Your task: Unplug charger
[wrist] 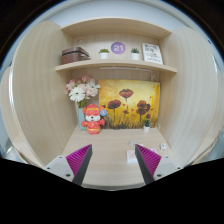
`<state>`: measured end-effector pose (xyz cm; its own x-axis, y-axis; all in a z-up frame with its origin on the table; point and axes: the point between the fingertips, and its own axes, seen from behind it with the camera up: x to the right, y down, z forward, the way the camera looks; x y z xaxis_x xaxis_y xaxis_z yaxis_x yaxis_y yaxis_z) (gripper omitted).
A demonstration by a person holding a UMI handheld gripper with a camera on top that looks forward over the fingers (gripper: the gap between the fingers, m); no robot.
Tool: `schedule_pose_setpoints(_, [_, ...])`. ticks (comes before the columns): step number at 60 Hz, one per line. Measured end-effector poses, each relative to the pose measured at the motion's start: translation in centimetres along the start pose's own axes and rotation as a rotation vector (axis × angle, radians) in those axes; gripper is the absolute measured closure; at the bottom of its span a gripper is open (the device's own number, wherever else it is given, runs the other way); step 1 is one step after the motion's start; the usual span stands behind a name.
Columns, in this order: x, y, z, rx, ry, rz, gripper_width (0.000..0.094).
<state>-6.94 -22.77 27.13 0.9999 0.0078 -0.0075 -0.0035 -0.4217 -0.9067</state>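
In the gripper view, I have the gripper (113, 163) held level and facing a desk alcove, its two fingers spread wide apart with nothing between them; the magenta pads (80, 160) face each other across an empty gap. I judge this spread posture to be a ready state for an approach, since no object is within reach of the pads. Beyond the fingers lies the light wooden desk surface (110, 150), and just ahead of the right finger sits a small white object (132, 155) near the desk's back; I cannot tell whether this is the charger, as it is too small to identify, and no cable or socket is distinguishable. Farther ahead, against the back wall, stands an orange flower picture (130, 103), with a red and white figurine (92, 118) beyond the left finger and a bunch of pale flowers (79, 92) above it. A small potted plant (147, 124) stands beyond the right finger. Above these, a shelf (115, 66) carries a dark box (74, 55), a small green plant (103, 52), a round purple clock (118, 47) and a white card (152, 52); these are display items set clear of the working surface. My judgement is that the task has not yet begun: the charger must first be located, probably low at the back of the desk, before I bring the fingers around its body.
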Motion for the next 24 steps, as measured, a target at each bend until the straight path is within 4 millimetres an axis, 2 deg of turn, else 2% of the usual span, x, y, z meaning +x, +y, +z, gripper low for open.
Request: schedule_pose_setpoints(24, [-0.4, 1.0, -2.0, -0.011, -0.017, 0.016, 0.0069])
